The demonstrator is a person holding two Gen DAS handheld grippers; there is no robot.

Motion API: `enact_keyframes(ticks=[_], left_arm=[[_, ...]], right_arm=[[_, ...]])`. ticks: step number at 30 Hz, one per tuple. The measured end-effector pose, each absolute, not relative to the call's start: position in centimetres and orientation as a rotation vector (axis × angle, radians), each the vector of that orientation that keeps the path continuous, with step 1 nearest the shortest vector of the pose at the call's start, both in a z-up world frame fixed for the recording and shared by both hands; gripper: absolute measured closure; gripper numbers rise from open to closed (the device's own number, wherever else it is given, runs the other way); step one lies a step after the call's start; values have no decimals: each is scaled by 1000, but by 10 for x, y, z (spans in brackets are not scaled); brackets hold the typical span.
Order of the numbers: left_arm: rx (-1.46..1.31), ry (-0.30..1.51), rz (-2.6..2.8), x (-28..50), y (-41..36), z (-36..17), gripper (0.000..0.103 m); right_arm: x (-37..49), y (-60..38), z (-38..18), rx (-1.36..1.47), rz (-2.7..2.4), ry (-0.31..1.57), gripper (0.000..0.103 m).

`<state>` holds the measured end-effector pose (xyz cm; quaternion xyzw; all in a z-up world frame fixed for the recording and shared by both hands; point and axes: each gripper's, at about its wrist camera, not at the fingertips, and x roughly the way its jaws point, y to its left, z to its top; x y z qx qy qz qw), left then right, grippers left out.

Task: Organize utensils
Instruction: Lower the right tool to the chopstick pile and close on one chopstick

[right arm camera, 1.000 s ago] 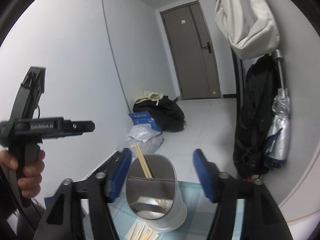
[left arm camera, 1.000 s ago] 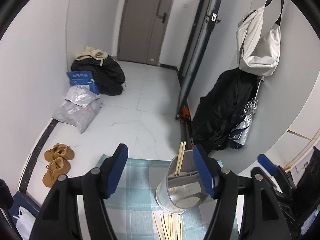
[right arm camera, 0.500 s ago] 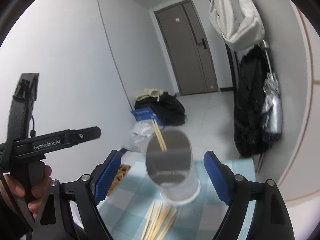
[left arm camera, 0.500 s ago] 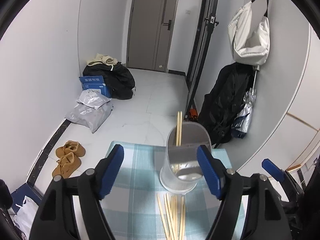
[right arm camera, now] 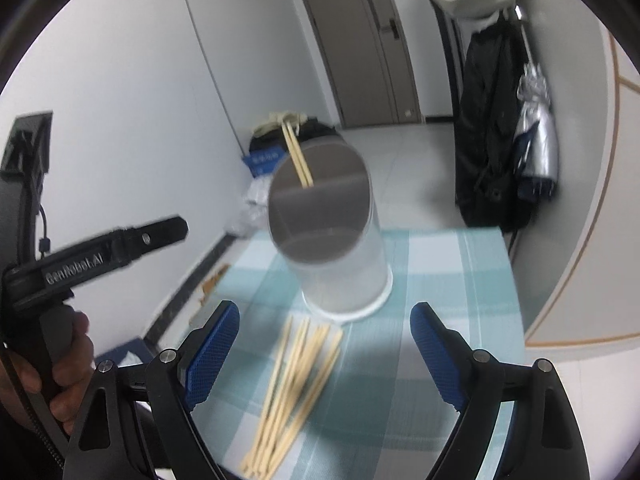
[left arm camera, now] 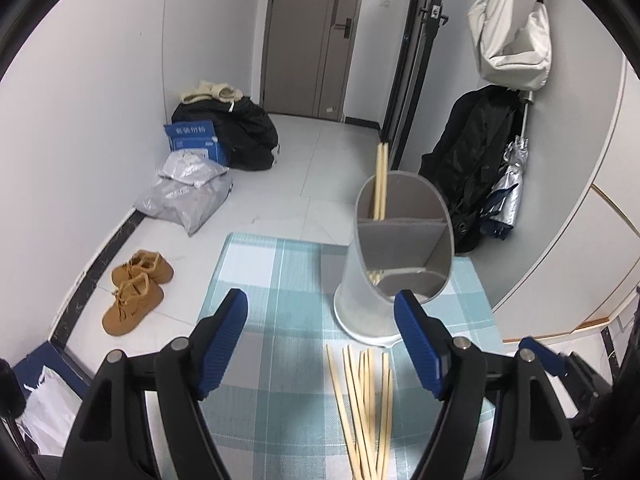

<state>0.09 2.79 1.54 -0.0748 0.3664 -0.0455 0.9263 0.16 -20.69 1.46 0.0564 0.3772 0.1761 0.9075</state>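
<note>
Both claws released, hovering over the checked cloth.
Right gripper (right arm camera: 324,344) jaws spread, empty; loose chopsticks (right arm camera: 294,384) lie right below and between them, long axis running forward toward the holder (right arm camera: 332,248), which has two chopsticks in its far compartment. Left gripper (left arm camera: 320,340) also spread, empty, bundle offset to its right. Right looks better placed to pick.

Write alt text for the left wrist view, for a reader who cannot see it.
The open left gripper, with blue-padded fingers, hangs over a teal checked cloth. On the cloth a loose bundle of wooden chopsticks lies in front of a grey divided utensil holder that already holds two chopsticks upright in its far compartment. Beyond are white floor tiles, brown shoes and a closed door.
</note>
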Motion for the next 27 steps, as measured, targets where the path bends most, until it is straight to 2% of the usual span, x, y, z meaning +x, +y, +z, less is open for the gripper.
enact_keyframes(ticks=[9, 11, 14, 16, 17, 21, 24, 27], left_arm=[[-208, 799, -83, 11, 52, 6, 31], [-225, 814, -72, 14, 58, 4, 31], [-228, 827, -36, 19, 65, 0, 31], [-237, 840, -11, 23, 71, -3, 31], [-250, 848, -4, 24, 74, -5, 31], [-262, 857, 12, 25, 81, -6, 31], [-273, 866, 11, 24, 84, -6, 31], [-280, 869, 14, 24, 86, -5, 31]], right_arm=[[20, -197, -33, 84, 337, 977, 16], [26, -193, -44, 62, 327, 1020, 20], [36, -187, -58, 23, 312, 1091, 30], [43, -184, -67, 8, 308, 1137, 44], [46, -181, -72, -1, 305, 1158, 46], [56, -169, -86, -51, 301, 1222, 65], [61, -160, -94, -65, 275, 1261, 74], [61, -151, -95, -88, 252, 1260, 76]])
